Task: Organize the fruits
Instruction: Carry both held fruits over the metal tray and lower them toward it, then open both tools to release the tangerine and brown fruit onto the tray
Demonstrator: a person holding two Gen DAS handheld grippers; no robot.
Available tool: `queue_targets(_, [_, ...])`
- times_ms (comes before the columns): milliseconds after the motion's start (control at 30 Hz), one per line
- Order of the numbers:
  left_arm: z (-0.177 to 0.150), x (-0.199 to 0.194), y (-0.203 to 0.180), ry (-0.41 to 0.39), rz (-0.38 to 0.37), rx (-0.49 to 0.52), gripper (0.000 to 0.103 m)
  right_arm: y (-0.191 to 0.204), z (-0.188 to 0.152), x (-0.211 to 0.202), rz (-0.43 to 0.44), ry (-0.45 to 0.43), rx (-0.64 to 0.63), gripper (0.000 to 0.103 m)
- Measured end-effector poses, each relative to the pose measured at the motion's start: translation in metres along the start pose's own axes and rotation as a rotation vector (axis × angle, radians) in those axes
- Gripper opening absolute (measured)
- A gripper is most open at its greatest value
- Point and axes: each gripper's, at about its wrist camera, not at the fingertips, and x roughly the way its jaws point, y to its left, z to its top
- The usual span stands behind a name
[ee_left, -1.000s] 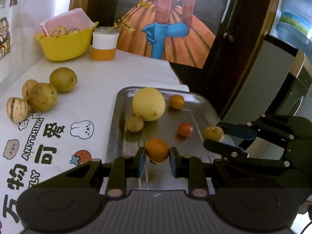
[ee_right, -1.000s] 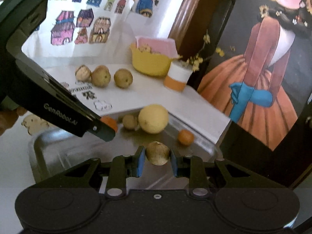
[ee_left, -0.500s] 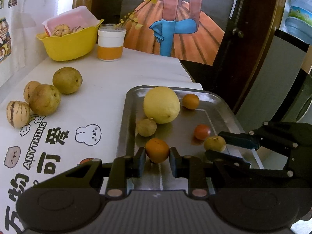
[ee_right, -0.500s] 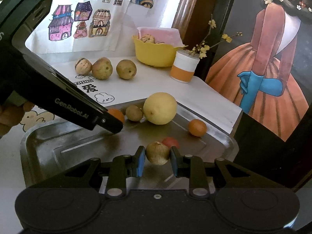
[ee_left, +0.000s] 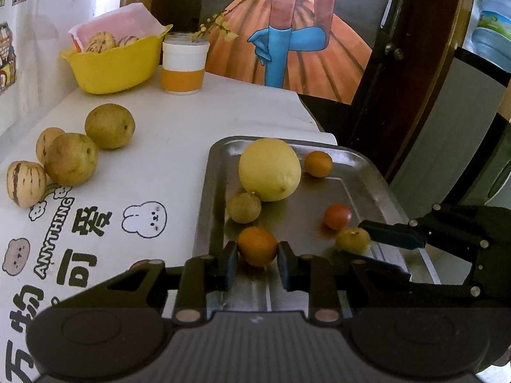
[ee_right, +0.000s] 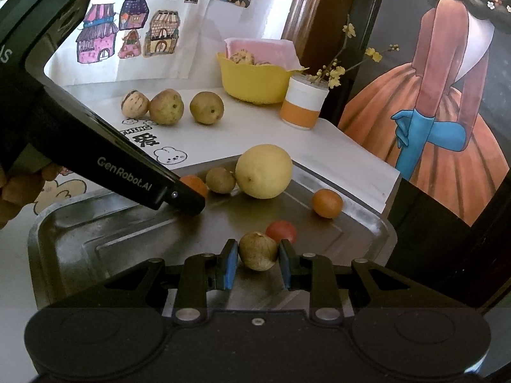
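A metal tray (ee_left: 217,172) (ee_right: 95,233) holds a large yellow citrus (ee_left: 270,169) (ee_right: 263,170), a small orange (ee_left: 318,163), a red tomato (ee_left: 337,216) (ee_right: 281,230) and a greenish round fruit (ee_left: 244,207). My left gripper (ee_left: 258,250) (ee_right: 188,198) is shut on an orange fruit (ee_left: 257,246) (ee_right: 193,183) low over the tray's near left part. My right gripper (ee_right: 258,253) (ee_left: 367,245) is shut on a tan-green fruit (ee_right: 258,250) (ee_left: 353,239) that sits at tray level beside the tomato.
Three brownish pears (ee_left: 71,158) and a striped fruit (ee_left: 25,183) lie on the white tablecloth left of the tray. A yellow bowl (ee_left: 115,63) with more fruit and an orange-white cup (ee_left: 182,67) stand at the back. A hand (ee_right: 19,188) holds the left gripper. The table ends just right of the tray.
Both grippers have come down toward the tray, each still carrying its fruit. The tan-green fruit now sits at the tray floor next to the tomato.
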Motion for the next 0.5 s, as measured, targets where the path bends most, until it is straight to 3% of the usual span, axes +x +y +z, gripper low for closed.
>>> queue_targets(233, [-0.001,-0.007,0.003,-0.016,-0.014,-0.023,0.04,0.001,0.002,-0.006,-0.009,-0.005,0.0,0.037])
queue_targets(467, [0.001,-0.035,0.006,-0.089,-0.018,-0.042,0.063,0.001,0.009,-0.03,-0.03,-0.04,0.027,0.051])
queue_targets(500, [0.001,-0.04,0.007,-0.101,-0.02,-0.045,0.071,0.001,0.011,-0.035,-0.033,-0.048,0.033,0.054])
